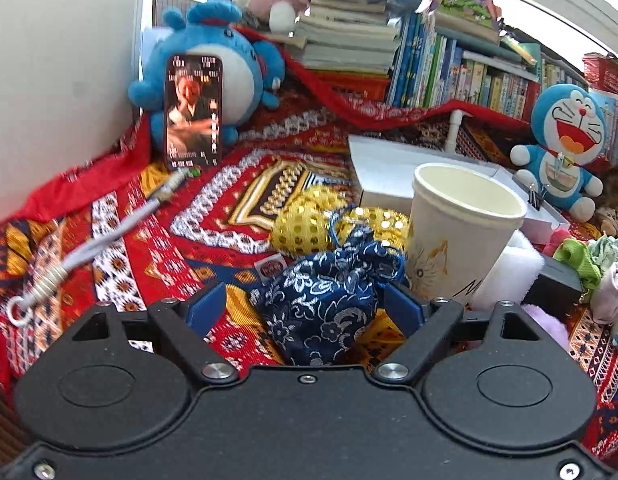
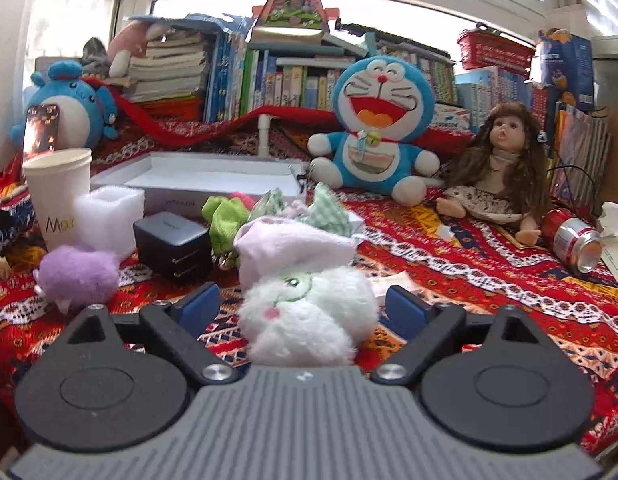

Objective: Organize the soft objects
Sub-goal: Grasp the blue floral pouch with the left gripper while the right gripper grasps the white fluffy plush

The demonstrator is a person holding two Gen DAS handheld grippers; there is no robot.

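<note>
blue pouch neck points away | left gripper open astride

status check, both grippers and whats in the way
Left gripper open, straddling blue brocade pouch. Right gripper open around white plush toy. Paper cup close beside the pouch.

Patterned red cloth, blue pouch, paper cup, doll

Both wrist views low, close over patterned cloth, facing bookshelf; shared: paper cup, Doraemon plush.
</note>
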